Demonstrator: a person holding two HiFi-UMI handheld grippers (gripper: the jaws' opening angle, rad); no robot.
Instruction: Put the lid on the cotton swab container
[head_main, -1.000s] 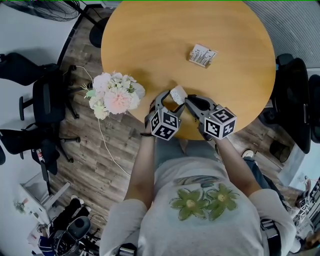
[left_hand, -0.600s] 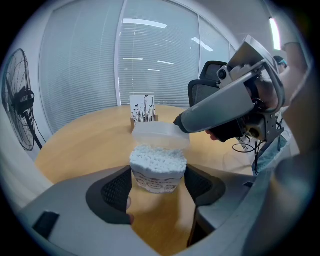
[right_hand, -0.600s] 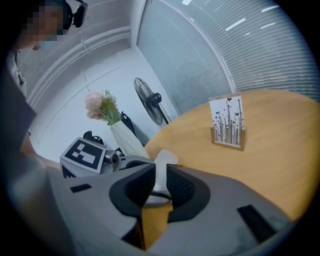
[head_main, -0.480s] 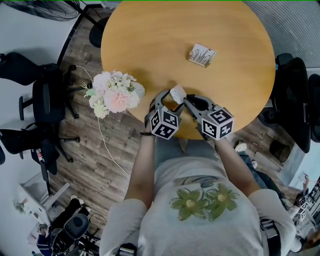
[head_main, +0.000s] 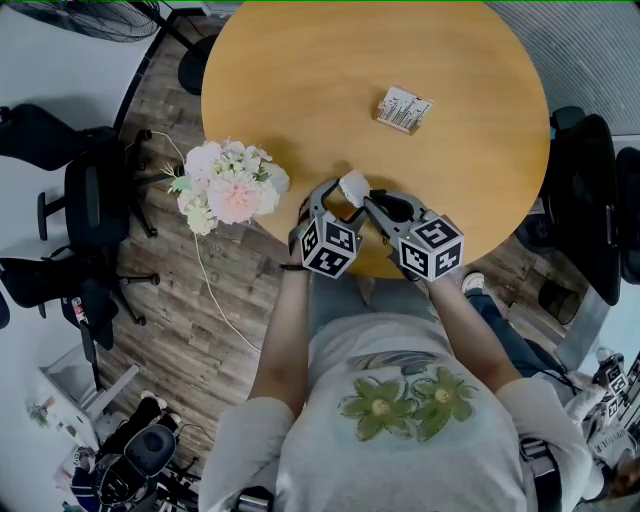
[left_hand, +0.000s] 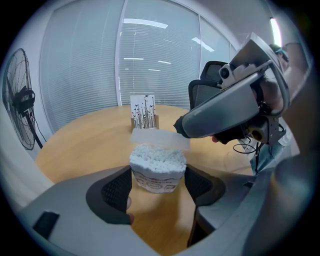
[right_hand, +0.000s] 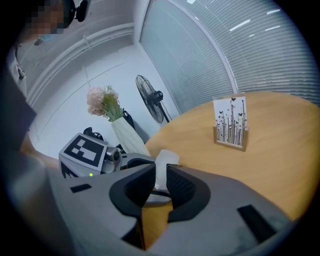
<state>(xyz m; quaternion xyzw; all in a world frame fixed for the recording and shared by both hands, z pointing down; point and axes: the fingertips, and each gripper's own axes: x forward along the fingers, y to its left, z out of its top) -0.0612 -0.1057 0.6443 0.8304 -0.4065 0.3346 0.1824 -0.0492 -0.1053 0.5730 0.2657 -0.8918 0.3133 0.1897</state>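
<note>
A clear tub packed with white cotton swabs (left_hand: 157, 170) stands on the round wooden table (head_main: 320, 90) near its front edge, and my left gripper (left_hand: 158, 182) is shut on its sides. Just above the tub's open top hangs the translucent lid (left_hand: 160, 137), slightly tilted. My right gripper (right_hand: 161, 182) is shut on that lid (right_hand: 164, 162) by one edge and reaches in from the right (left_hand: 230, 107). In the head view both grippers meet at the tub and lid (head_main: 353, 186); the left gripper (head_main: 333, 205) and the right gripper (head_main: 372, 207) lie side by side.
A small card holder with printed cards (head_main: 405, 110) stands farther back on the table. A vase of pale flowers (head_main: 228, 185) stands on the floor at the table's left edge. Office chairs (head_main: 95, 195) and a fan (right_hand: 150, 97) stand around the table.
My right gripper has edged a little to the left, bringing the lid closer over the tub. The left gripper and the tub have stayed still.
</note>
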